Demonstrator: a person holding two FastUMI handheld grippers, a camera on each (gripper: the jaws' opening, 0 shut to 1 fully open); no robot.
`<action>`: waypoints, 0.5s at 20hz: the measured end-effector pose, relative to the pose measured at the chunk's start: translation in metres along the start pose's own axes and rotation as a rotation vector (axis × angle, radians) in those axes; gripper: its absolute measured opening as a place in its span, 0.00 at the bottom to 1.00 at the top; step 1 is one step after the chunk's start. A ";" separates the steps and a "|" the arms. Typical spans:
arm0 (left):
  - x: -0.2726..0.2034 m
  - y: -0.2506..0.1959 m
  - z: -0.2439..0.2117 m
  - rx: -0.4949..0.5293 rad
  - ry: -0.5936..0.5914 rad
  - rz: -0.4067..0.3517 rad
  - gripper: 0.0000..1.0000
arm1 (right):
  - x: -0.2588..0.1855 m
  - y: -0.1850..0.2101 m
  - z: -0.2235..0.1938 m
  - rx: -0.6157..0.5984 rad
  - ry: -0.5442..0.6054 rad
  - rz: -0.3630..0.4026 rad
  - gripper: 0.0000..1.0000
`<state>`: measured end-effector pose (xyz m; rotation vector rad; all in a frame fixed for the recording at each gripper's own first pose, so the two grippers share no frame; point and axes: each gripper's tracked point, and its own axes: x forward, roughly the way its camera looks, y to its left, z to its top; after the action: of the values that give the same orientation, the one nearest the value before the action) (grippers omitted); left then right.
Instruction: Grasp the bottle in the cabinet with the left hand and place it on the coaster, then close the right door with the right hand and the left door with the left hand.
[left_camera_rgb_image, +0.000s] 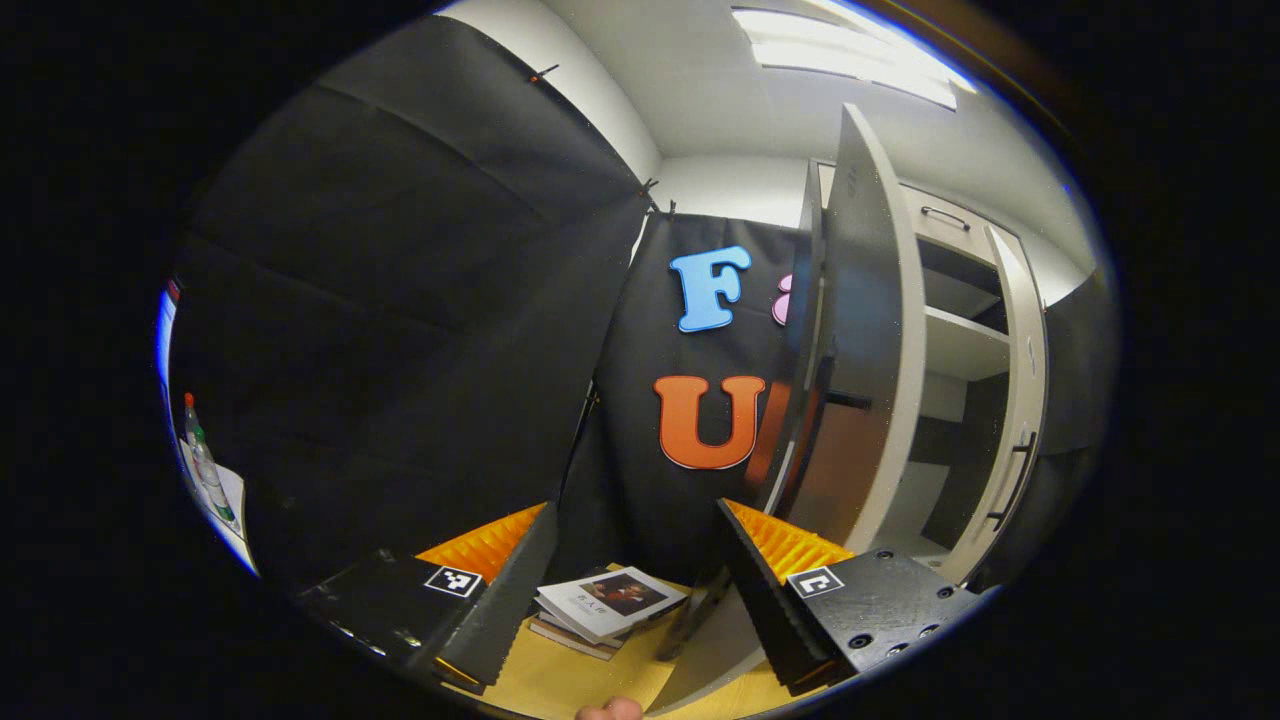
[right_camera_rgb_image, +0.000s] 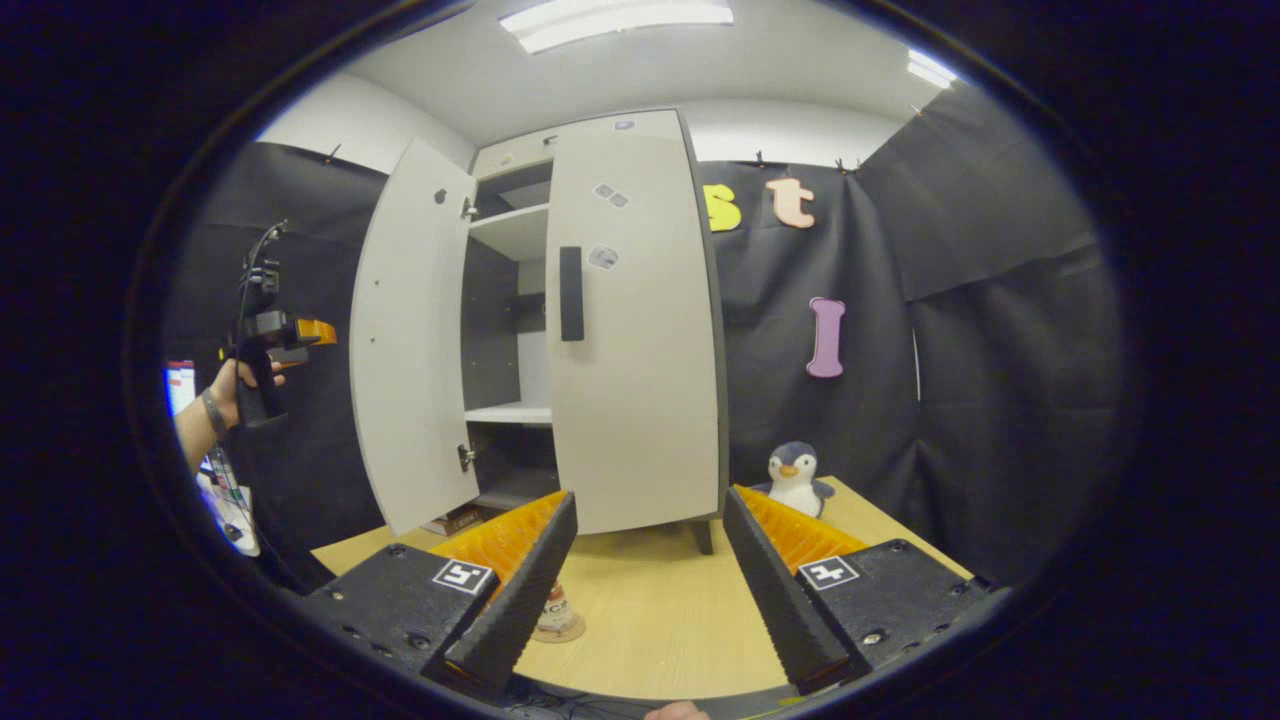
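Right gripper (right_camera_rgb_image: 640, 560) wide open, empty; small bottle on round coaster (right_camera_rgb_image: 555, 615) just behind its left finger, pale grey cabinet's right door (right_camera_rgb_image: 635, 330) shut ahead. Left gripper (left_camera_rgb_image: 630, 570) wide open, empty, beside ajar left door (left_camera_rgb_image: 865, 330).

black cloth (right_camera_rgb_image: 980, 330) is hanging as the booth's wall on both sides, clipped along its top edge under a white wall (right_camera_rgb_image: 800, 135). ceiling light panels (right_camera_rgb_image: 620, 20) are glowing overhead. a pale wooden table (right_camera_rgb_image: 650, 610) is standing in front, a toy penguin (right_camera_rgb_image: 795, 478) sitting near its far right corner and books (left_camera_rgb_image: 610, 605) lying stacked on it.
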<state>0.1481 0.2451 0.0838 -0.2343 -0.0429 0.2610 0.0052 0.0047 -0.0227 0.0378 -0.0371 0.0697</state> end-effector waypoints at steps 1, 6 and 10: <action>0.008 0.003 -0.005 0.001 0.014 0.006 0.94 | 0.001 -0.002 0.003 0.002 -0.006 -0.008 0.93; 0.028 -0.001 -0.012 0.009 0.033 0.020 0.95 | 0.000 -0.015 0.008 0.007 -0.017 -0.043 0.96; 0.023 -0.009 -0.020 -0.020 0.050 -0.013 0.94 | 0.001 -0.015 0.012 -0.006 -0.021 -0.042 0.96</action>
<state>0.1741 0.2380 0.0670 -0.2604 0.0021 0.2421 0.0070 -0.0103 -0.0115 0.0335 -0.0573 0.0269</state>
